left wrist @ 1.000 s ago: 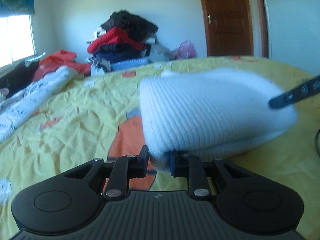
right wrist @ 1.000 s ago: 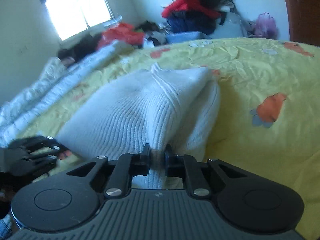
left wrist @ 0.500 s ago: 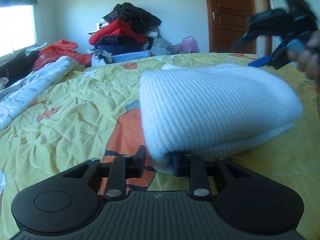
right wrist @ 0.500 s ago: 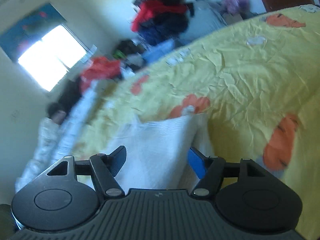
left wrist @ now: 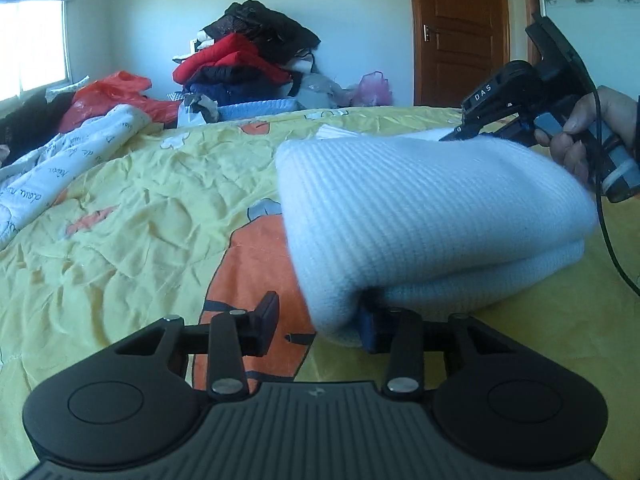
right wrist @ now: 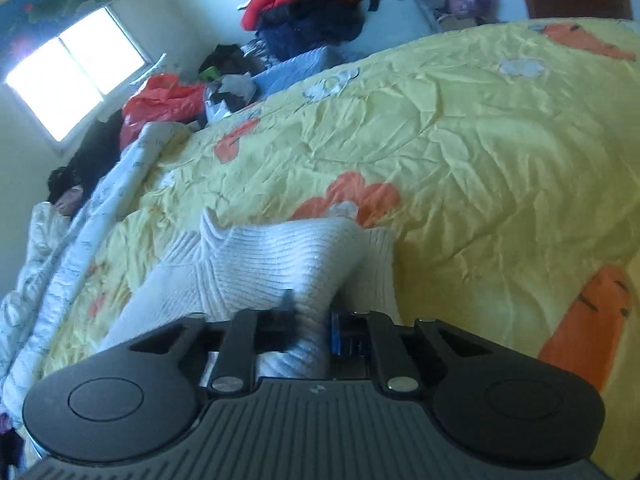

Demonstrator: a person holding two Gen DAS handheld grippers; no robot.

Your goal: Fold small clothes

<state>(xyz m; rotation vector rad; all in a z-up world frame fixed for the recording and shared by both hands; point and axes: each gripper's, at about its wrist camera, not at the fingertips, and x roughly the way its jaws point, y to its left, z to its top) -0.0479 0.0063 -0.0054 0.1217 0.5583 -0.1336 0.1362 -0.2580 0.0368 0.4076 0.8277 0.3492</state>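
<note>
Lying folded on the yellow bed cover [left wrist: 132, 216], the white knit garment [left wrist: 420, 216] sits as a thick, doubled bundle over an orange print, its rounded fold facing the left wrist camera. The left gripper [left wrist: 320, 322] has its jaws part-way apart: the blue-padded jaw on the right touches the near lower corner of the garment, while the black jaw on the left stands clear of it over the orange print, so nothing is pinched between them. The right gripper [right wrist: 310, 330] is at the far end of the same garment, and its jaws are closing with a ridge of the white knit between them; they stand narrow, and the fabric bunches up where it passes between the pads. In the left wrist view that right gripper [left wrist: 456, 136] shows beyond the bundle, with a hand [left wrist: 592, 128] wrapped around its handle and a black cable [left wrist: 604, 232] hanging down from it. A white printed quilt [left wrist: 60, 164] lies crumpled along the bed's window side. Beyond the bed a heap of clothes [left wrist: 248, 60], red, black and dark blue, is piled against the wall, near a red plastic bag [left wrist: 116, 96], and a brown door [left wrist: 460, 32] stands shut in the far wall.
</note>
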